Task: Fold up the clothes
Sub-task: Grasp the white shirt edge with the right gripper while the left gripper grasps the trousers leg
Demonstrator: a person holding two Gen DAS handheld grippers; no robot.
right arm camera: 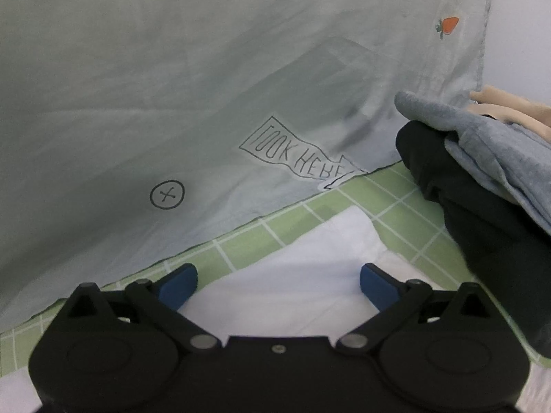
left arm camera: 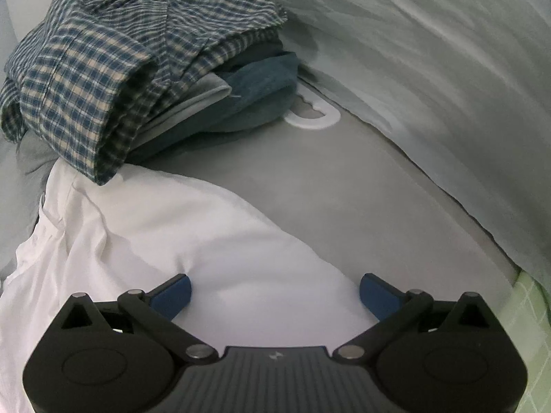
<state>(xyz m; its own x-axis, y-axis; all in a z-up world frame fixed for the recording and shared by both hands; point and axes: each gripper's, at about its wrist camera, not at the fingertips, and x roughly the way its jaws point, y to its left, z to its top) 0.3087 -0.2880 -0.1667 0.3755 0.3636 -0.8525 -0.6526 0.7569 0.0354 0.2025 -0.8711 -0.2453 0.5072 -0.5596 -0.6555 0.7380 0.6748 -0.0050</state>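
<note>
A white garment (left arm camera: 165,241) lies crumpled on the grey bedsheet (left arm camera: 361,189). My left gripper (left arm camera: 274,297) is open, its blue fingers spread over the garment's near edge. In the right wrist view a corner of the white garment (right arm camera: 310,268) lies on a green checked sheet (right arm camera: 378,199). My right gripper (right arm camera: 278,287) is open, its fingers on either side of that white cloth, not closed on it.
A pile of clothes topped by a blue plaid shirt (left arm camera: 103,69) sits at the back left. A pale green quilt (left arm camera: 430,69) with "LOOK HERE" print (right arm camera: 296,156) lies behind. A stack of grey and black clothes (right arm camera: 482,179) stands at the right.
</note>
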